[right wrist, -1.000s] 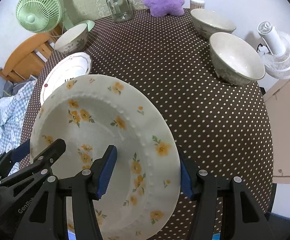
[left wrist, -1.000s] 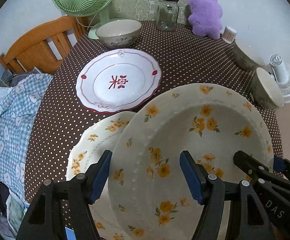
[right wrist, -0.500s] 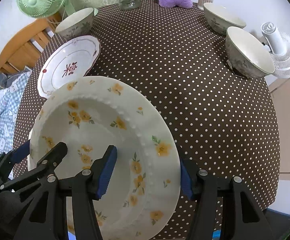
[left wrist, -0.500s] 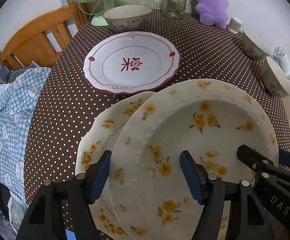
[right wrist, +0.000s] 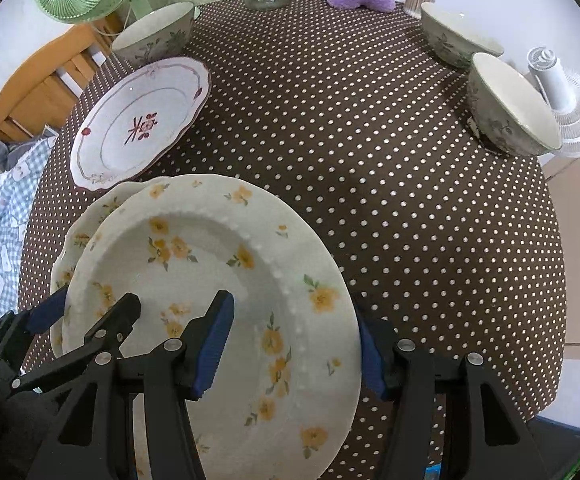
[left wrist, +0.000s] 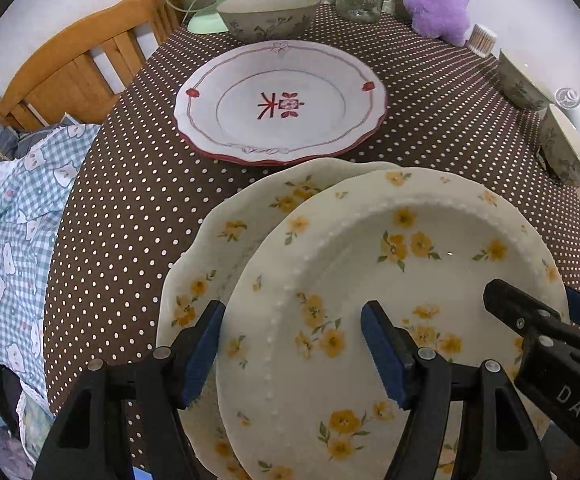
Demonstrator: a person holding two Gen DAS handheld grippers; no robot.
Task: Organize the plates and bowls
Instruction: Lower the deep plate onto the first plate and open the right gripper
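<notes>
The upper floral plate (left wrist: 410,280) is carried by both grippers, the left gripper (left wrist: 294,344) astride its left rim and the right gripper (right wrist: 294,340) astride its right rim, jaws closed on it, held just above a matching lower plate (left wrist: 226,240) on the dotted worktop (right wrist: 370,140). It sits offset to the right of the plate beneath. If released so, an off-centre stack, a rim chip or a slide towards the worktop edge is likely.

Wooden chair (left wrist: 78,76), pale wall (left wrist: 70,8)
</notes>
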